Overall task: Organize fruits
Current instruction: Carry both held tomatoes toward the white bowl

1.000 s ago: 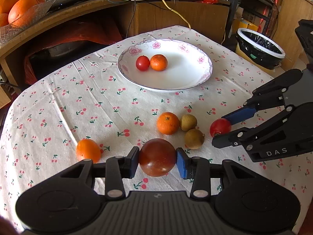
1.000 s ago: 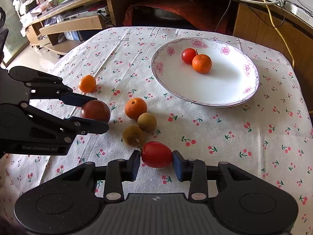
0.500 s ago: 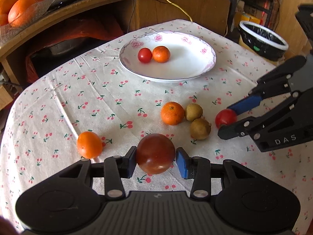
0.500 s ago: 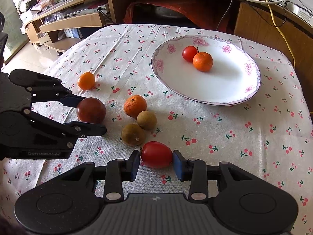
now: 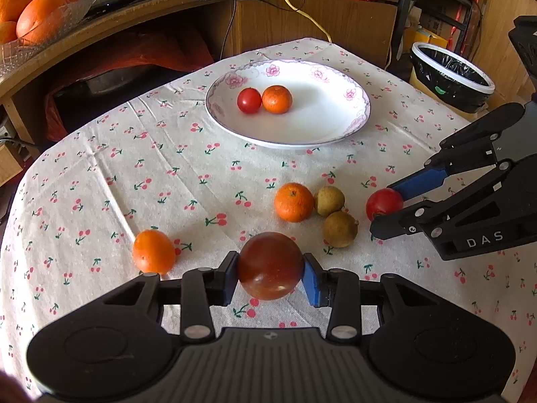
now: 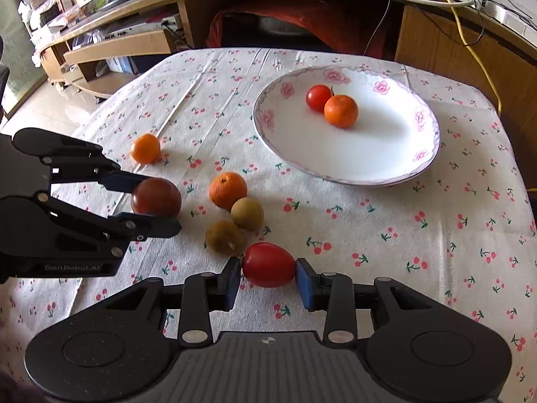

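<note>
Plate (image 5: pixel 355 124) sits at far side of the table (image 5: pixel 100 174); small tomato (image 5: pixel 249 100) and mandarin (image 5: pixel 277 99) in it, touching, tomato on the left. Nearer, mid-table: an orange (image 5: pixel 293 202) with two kiwis (image 5: pixel 329 200) (image 5: pixel 340 229) just right of it, clustered, touching or nearly so. Another mandarin (image 5: pixel 153 252) lies alone, well left of the cluster. Large tomato (image 5: pixel 270 265) between left gripper (image 5: pixel 270 273) fingers, in front of the cluster. Oval tomato (image 6: pixel 268 264) in right gripper (image 6: pixel 268 280), right of the kiwis.

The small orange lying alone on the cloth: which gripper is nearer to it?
Left. The left gripper, holding a dark tomato, is right beside the small orange. The right gripper, holding a red tomato, is farther, beyond the two brown fruits.
</note>
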The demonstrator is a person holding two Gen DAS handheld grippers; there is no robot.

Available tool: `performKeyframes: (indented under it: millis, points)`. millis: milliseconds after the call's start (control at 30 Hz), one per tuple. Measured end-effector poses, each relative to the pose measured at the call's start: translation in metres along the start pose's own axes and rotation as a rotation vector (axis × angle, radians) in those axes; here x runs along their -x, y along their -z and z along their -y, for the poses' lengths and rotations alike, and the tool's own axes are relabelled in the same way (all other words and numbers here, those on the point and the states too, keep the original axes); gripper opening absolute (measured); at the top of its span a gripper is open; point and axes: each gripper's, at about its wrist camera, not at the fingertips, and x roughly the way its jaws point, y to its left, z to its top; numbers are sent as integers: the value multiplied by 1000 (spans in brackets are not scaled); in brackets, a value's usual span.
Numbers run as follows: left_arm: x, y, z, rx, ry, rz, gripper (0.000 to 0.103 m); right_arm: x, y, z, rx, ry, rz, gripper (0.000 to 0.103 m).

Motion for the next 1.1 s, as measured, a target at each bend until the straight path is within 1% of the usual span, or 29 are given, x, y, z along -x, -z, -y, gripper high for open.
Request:
performKeyframes:
  millis: [233,667,900,1100]
  points:
    - [5,-16,6,-6,6,39,47,7,-8,4,-19,11,37,31]
    - [1,-51,14,-15,-9,86,47,16,-28,18,-61,39,102,31]
    - [-9,-72,14,-14,-41,97,47,16,-43,30,-94,77,132,32]
    - [-21,-83,13,-6,-49,92,47,10,-49,41,-120,99,136,32]
